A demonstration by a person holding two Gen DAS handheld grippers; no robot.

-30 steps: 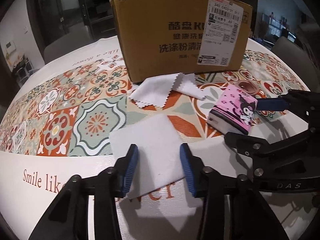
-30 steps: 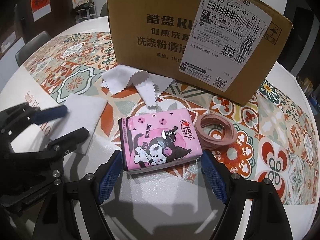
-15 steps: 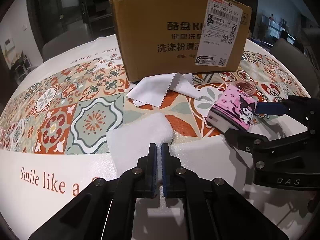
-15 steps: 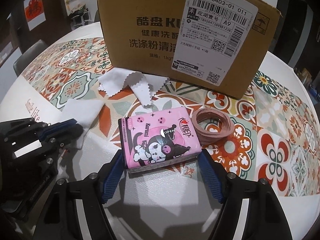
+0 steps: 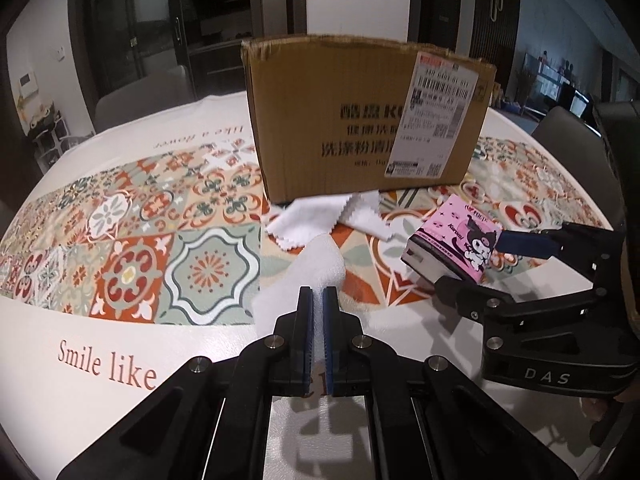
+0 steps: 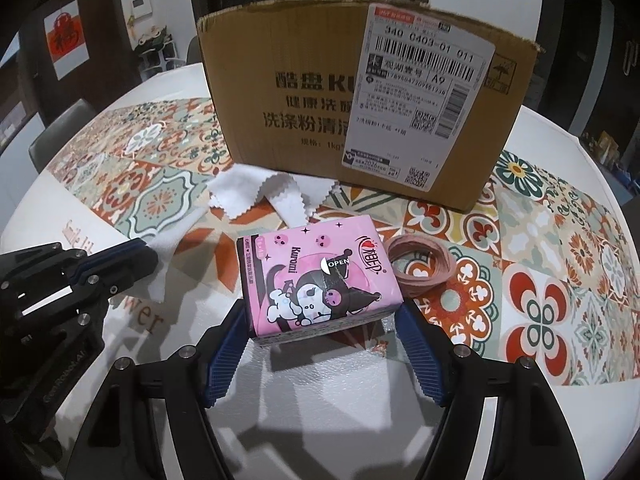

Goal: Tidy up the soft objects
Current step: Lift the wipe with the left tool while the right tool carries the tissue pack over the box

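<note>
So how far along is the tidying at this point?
Nothing looks finished; the cardboard box's inside is hidden. In hand: the left gripper is shut on the white fluffy cloth, and the right gripper straddles the pink tissue pack. Left on the table: the zigzag-edged white cloth and the pink rubber bands.

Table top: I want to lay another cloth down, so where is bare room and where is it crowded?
Free: the patterned stretch left of the cardboard box, and the tiles right of the rubber bands. Crowded: before the box, where the zigzag-edged cloth, pink tissue pack, white cloth and both grippers sit.
</note>
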